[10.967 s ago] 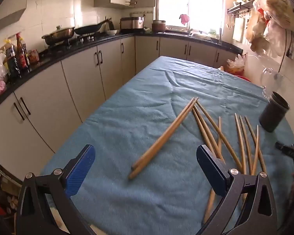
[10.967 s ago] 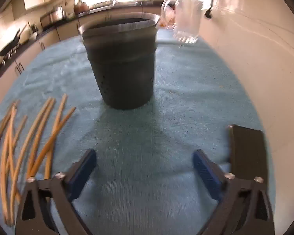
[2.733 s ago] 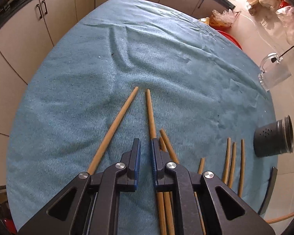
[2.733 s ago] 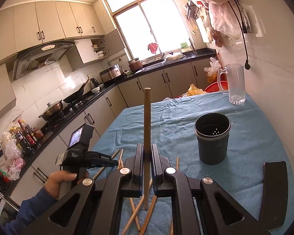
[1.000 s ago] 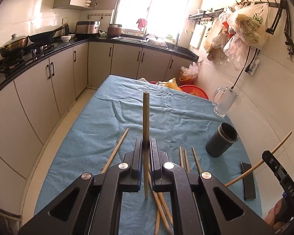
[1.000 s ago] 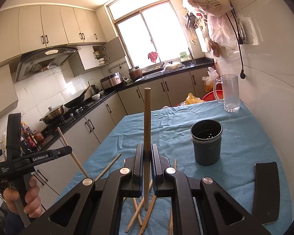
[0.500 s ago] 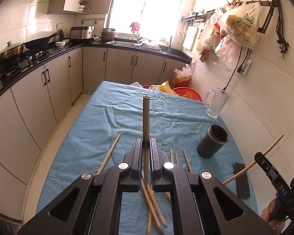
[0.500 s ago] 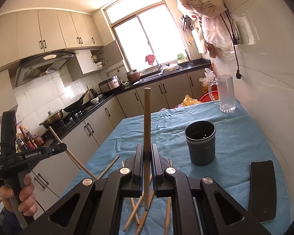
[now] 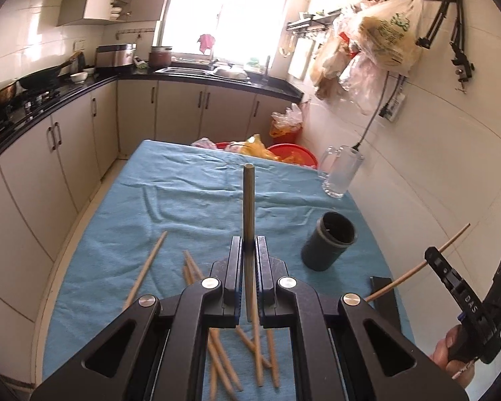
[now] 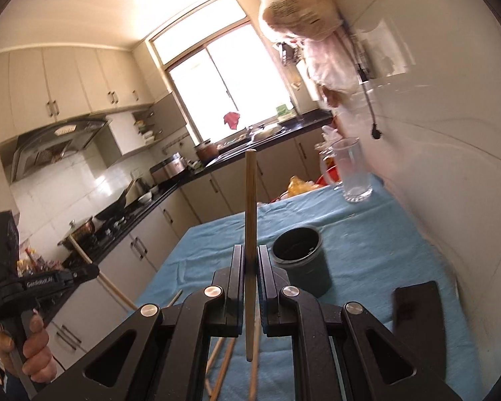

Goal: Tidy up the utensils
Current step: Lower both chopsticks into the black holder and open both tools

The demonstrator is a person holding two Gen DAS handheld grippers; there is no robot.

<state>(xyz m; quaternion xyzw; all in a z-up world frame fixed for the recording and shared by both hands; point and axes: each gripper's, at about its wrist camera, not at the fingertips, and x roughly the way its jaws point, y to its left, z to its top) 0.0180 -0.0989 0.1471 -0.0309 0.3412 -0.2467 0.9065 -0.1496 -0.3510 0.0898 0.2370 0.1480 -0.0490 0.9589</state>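
My left gripper (image 9: 249, 250) is shut on a wooden chopstick (image 9: 248, 207) and holds it upright, high above the blue-clothed table (image 9: 183, 200). My right gripper (image 10: 250, 257) is shut on another chopstick (image 10: 250, 207), also upright; it also shows at the right of the left wrist view (image 9: 434, 260). The dark holder cup (image 9: 329, 245) stands on the cloth ahead and to the right, and shows in the right wrist view (image 10: 300, 260) just right of my jaws. Several loose chopsticks (image 9: 190, 270) lie on the cloth below.
A glass mug (image 9: 340, 175) stands at the table's far right by the wall. A flat black object (image 10: 417, 320) lies right of the cup. Cabinets and counter (image 9: 66, 127) run along the left. A red bin (image 9: 290, 153) sits beyond the table.
Both grippers have risen a little with their chopsticks. The right gripper has tilted and drawn closer to the cup. Both stay shut.
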